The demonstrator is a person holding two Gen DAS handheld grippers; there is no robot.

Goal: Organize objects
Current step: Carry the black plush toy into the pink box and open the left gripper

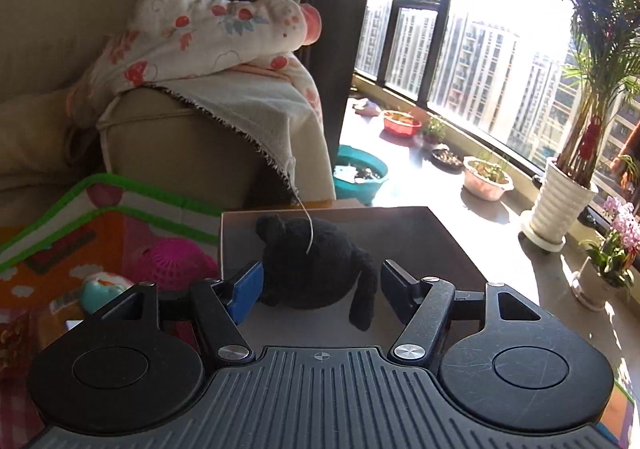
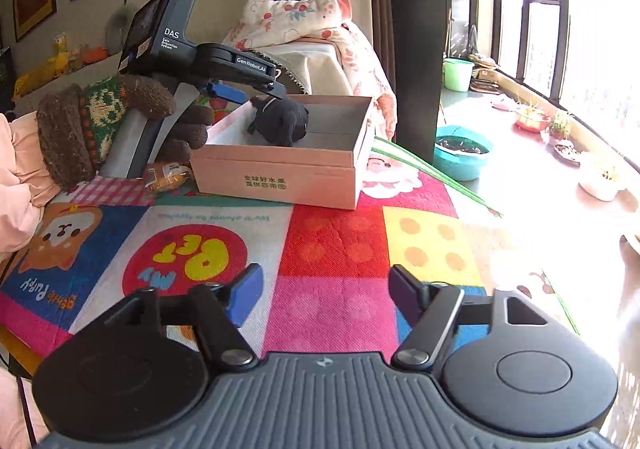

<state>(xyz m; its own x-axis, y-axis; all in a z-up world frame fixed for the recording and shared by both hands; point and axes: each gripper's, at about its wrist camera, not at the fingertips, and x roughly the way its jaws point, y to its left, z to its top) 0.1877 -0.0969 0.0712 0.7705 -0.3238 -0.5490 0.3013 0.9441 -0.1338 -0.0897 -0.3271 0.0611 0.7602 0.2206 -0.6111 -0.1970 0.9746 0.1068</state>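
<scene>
A black plush toy (image 1: 316,261) lies inside an open pink cardboard box (image 1: 448,245). My left gripper (image 1: 322,281) is open with its fingers on either side of the toy, the left blue pad (image 1: 248,289) at its side, the right one apart. In the right wrist view the same toy (image 2: 282,121) lies in the box (image 2: 280,177) under the left gripper (image 2: 248,89), held by a gloved hand (image 2: 104,121). My right gripper (image 2: 324,293) is open and empty above the colourful play mat (image 2: 320,245).
A beige sofa arm with a floral blanket (image 1: 208,41) stands behind the box. A pink mesh ball (image 1: 172,265) and a teal toy (image 1: 100,289) lie left of it. A yellow packet (image 2: 168,175) lies by the box. Plant pots (image 1: 560,205) line the window sill.
</scene>
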